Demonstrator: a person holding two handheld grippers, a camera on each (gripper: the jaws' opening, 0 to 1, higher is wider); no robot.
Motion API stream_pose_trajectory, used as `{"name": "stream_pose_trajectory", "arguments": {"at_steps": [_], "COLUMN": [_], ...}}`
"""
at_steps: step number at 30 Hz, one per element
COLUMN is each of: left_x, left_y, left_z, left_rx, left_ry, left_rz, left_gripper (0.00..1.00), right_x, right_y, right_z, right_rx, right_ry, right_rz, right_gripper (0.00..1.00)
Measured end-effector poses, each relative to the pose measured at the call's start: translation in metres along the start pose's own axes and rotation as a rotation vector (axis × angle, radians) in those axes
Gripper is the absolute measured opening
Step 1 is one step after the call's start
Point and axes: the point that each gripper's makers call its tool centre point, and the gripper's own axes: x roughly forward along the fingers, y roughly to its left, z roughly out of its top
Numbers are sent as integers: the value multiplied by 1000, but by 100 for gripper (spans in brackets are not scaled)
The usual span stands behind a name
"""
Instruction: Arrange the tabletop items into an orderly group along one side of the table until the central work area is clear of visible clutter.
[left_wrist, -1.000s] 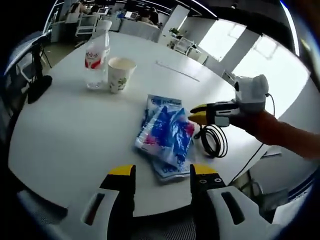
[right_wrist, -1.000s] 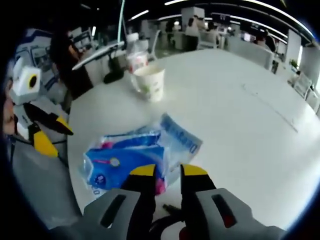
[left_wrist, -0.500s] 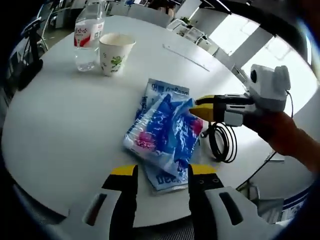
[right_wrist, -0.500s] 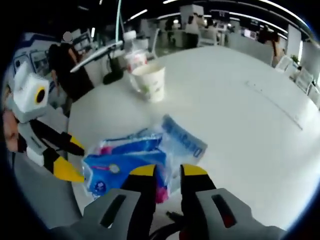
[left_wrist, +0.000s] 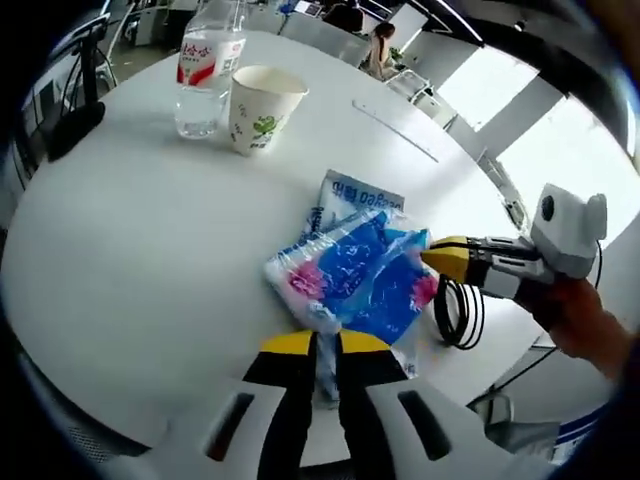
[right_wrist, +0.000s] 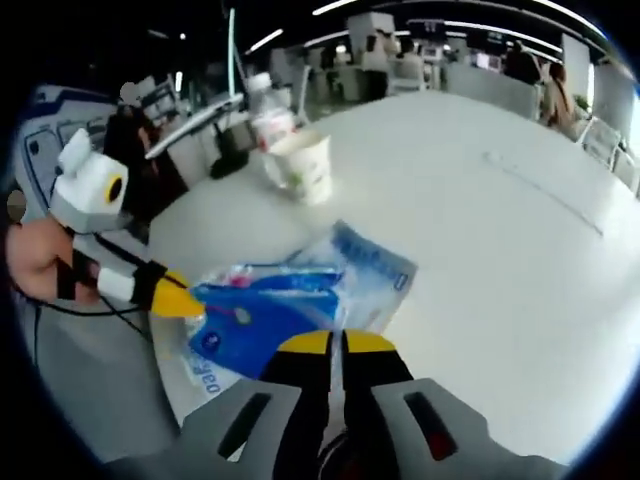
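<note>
— Where do the two tools stand?
— The left gripper (left_wrist: 325, 343) rises from the bottom of the left gripper view, its yellow-tipped jaws drawn nearly together, pinching the edge of the blue tissue pack (left_wrist: 360, 280). The right gripper (right_wrist: 335, 345) does likewise in the right gripper view, jaws close and clamped on the pack's opposite edge.

— And the hands?
— In the left gripper view the right gripper reaches in from the right, the person's hand (left_wrist: 585, 320) wrapped behind it. In the right gripper view the left gripper enters from the left, a hand (right_wrist: 40, 265) gripping it.
</note>
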Motion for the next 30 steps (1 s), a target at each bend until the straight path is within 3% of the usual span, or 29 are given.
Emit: {"name": "stream_pose_trajectory", "arguments": {"at_steps": [8, 15, 22, 30], "left_x": [-7, -13, -9, 12], "left_y": [-10, -23, -52, -95], "left_z": [1, 0, 5, 11], "left_rx": [98, 156, 254, 370], "left_ry": [13, 29, 51, 85], "left_rz": [-36, -78, -132, -198], "left_gripper": [1, 0, 0, 1], "right_x": [-17, -41, -64, -96], "right_y": [10, 11, 0, -29], "right_z": [-8, -20, -35, -53], "right_rx": [29, 103, 182, 277], "right_ry": [-37, -77, -111, -150], "right_rz": [-26, -78, -142, -239], "right_gripper": [0, 0, 0, 0]}}
